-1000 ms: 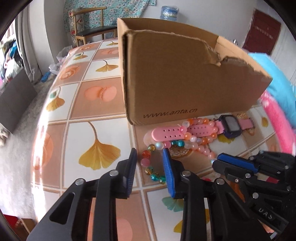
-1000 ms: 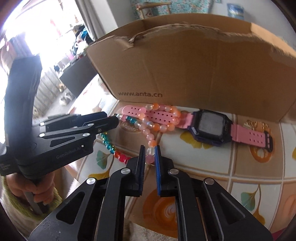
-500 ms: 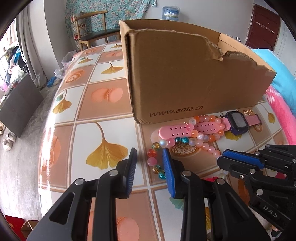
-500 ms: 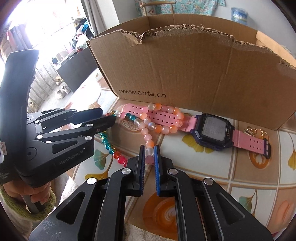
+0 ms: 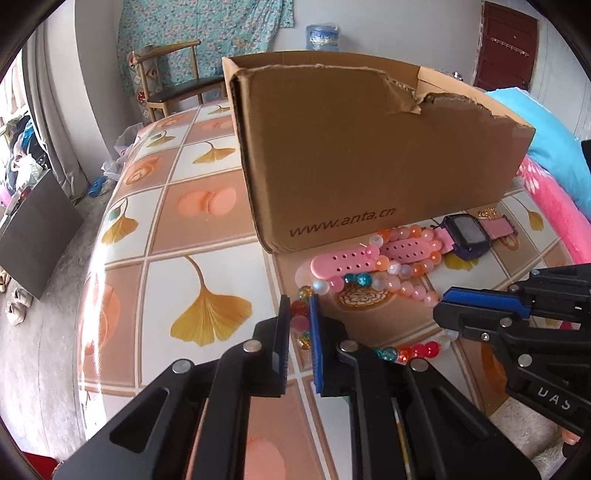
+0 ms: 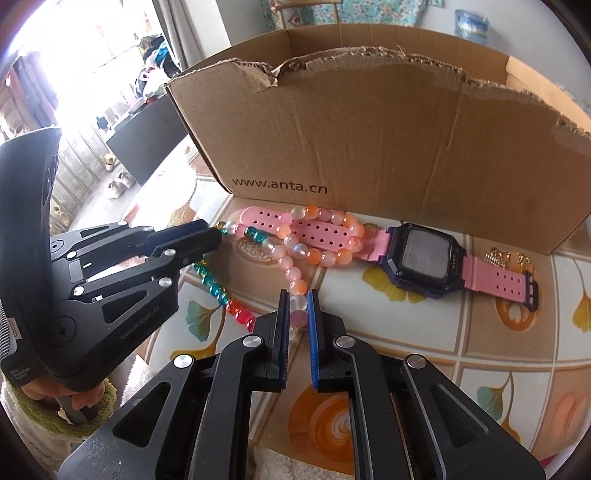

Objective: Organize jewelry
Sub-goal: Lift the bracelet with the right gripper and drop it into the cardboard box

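Tiled tabletop (image 5: 155,236) with yellow leaf and orange fruit prints carries a torn cardboard box (image 5: 369,155) (image 6: 388,147); its near wall reads "www.anta.cn"; a wooden chair (image 5: 166,77) and a floral curtain (image 5: 207,33) stand behind it. Just in front of the box lies a pink watch (image 6: 424,254) (image 5: 465,236), face up, strap flat; a small gold chain (image 6: 506,256) sits beside its buckle end, close to the box wall. One orange-and-pink bead bracelet (image 6: 321,251) lies across the perforated strap; a multicoloured bead bracelet (image 5: 314,295) (image 6: 214,284) loops on the tabletop nearer the grippers. Left gripper (image 5: 298,325) (image 6: 210,236) has its jaws clamped on pink and red beads of the multicoloured bracelet; its body bears faint lettering, seemingly "GenRobot.AI". Right gripper (image 6: 297,310) (image 5: 448,308) has its jaws closed on pale beads, with a pink one just below; which bracelet they belong to cannot be told. Pink and blue fabric (image 5: 554,177) borders the table on the right.
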